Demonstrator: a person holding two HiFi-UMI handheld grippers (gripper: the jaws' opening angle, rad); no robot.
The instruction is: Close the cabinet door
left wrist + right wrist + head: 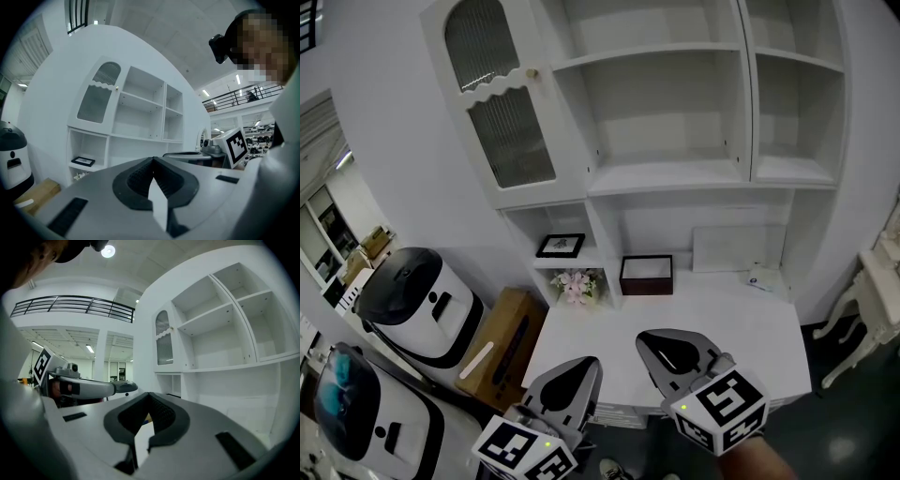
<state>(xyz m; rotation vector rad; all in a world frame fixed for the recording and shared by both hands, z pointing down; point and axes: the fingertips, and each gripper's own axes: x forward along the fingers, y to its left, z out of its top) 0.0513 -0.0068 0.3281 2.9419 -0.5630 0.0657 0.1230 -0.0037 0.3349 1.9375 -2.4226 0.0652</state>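
White desk [750, 323] sits below the left gripper [572, 380] and right gripper [675, 349], both clenched empty, with the door [502, 103] standing open ahead, up-left of them.

This is probably looking like a home-style set inside a large lab or test hall: a white shelf cabinet [666, 176] with a framed picture [561, 246] and flowers [575, 284] is standing indoors, while a railed mezzanine [70, 308] and strip lights [89, 348] are showing behind and white machines [412, 305] are sitting alongside.
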